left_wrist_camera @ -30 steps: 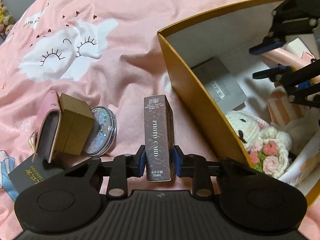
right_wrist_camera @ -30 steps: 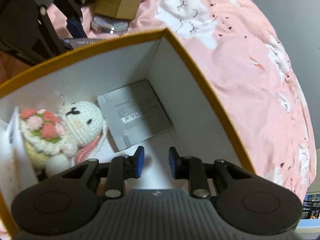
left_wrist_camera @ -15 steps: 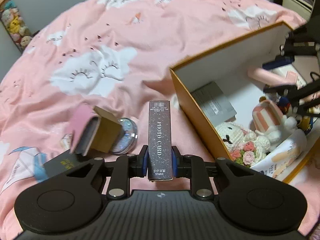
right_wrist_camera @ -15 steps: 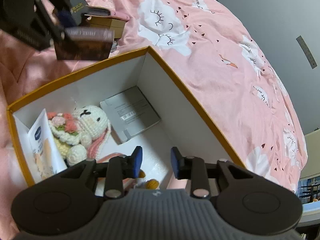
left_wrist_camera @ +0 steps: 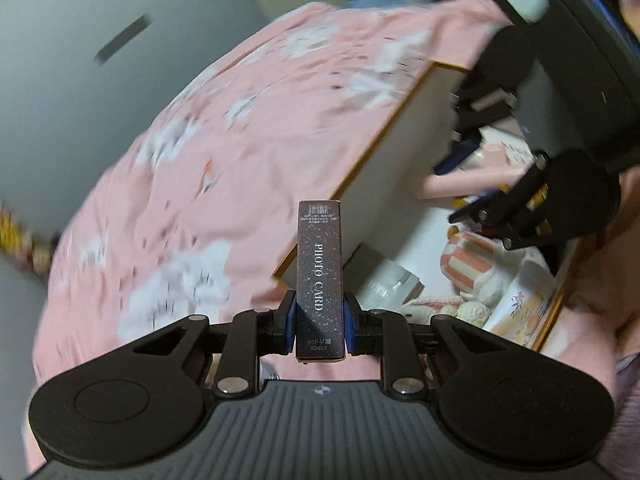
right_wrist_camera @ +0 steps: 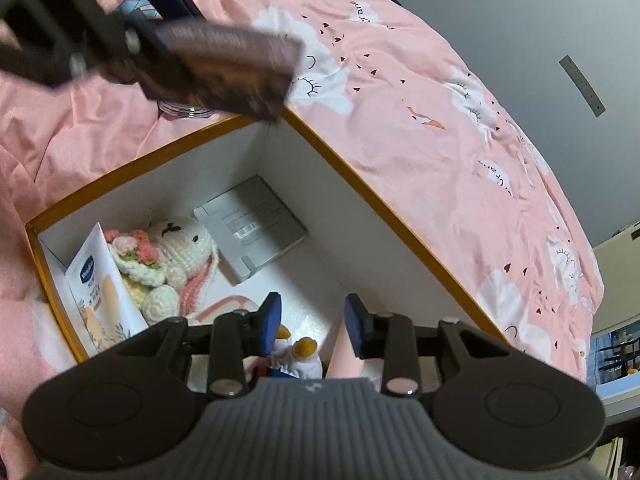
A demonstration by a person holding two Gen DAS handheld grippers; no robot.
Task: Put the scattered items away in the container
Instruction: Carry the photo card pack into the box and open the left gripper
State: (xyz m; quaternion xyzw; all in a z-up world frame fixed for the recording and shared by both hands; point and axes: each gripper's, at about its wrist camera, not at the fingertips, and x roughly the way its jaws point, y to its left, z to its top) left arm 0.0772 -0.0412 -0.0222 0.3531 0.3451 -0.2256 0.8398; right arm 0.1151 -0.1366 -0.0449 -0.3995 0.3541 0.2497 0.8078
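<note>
Now that the photo card box (left_wrist_camera: 319, 276) is lifted off the bed (left_wrist_camera: 192, 184) toward the container (right_wrist_camera: 360, 200), clamped in the left gripper (left_wrist_camera: 319, 322) jaws, only release remains; the right gripper (right_wrist_camera: 313, 322) jaws are held apart, empty.

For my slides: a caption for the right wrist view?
Open right hand-held gripper above the orange-rimmed box as the left one brings the photo card box.

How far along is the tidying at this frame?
Done: the crochet bunny, grey box and lotion tube lie in the orange-rimmed box. In hand: the left gripper holds the photo card box near the rim. The right gripper is open, empty. Left: a round clear case outside.
</note>
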